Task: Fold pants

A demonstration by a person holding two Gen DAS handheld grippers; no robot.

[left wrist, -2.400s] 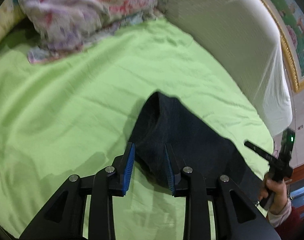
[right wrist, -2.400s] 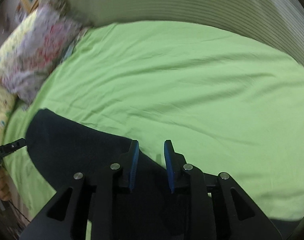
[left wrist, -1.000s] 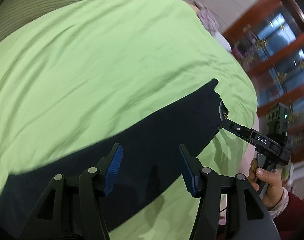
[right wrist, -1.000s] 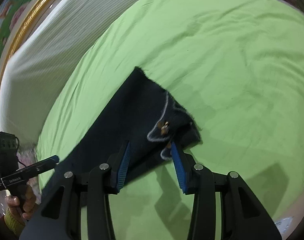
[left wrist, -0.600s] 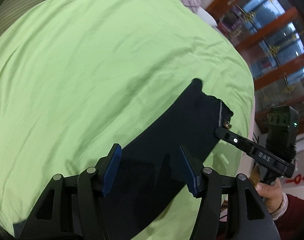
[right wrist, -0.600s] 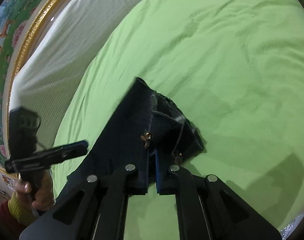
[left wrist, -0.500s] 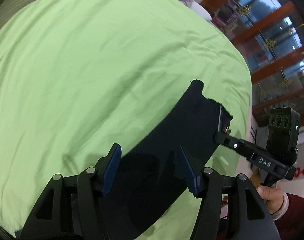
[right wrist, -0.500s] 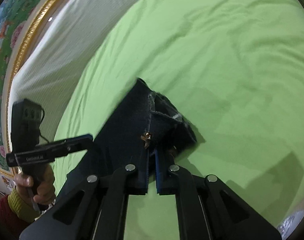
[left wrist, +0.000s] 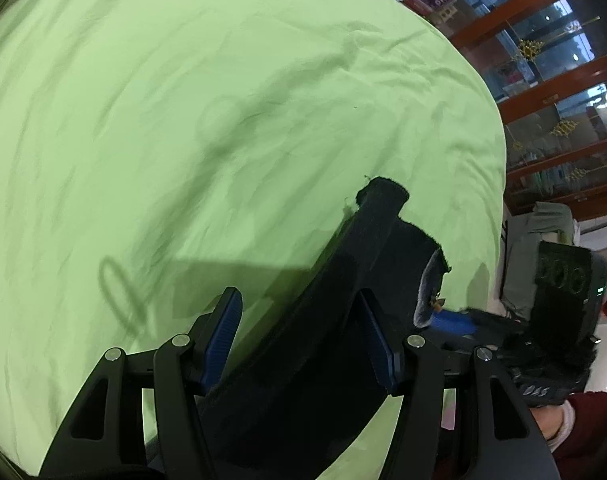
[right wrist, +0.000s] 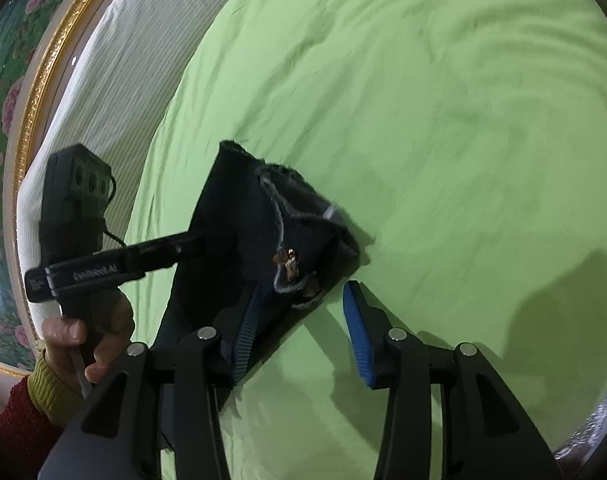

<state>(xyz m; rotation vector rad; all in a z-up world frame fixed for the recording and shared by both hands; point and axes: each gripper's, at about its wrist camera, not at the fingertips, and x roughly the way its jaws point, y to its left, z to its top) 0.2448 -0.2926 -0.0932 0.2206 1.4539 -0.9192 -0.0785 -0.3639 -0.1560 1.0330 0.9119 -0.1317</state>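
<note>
The green sheet takes up pretty much everything in both views, wrinkled all over, with a ribbed white headboard and a gold picture frame off at the left edge of the right wrist view. Wooden glass-front cabinets sit past the bed's far edge in the left wrist one.

The dark pants lie as a long strip on the sheet near the bed's edge, waistband end bunched up with the pale lining and a small metal clasp showing.

The left gripper has its jaws spread wide, with the pants running between the blue pads. The right gripper is spread too, right at the waistband corner, gripping nothing.
</note>
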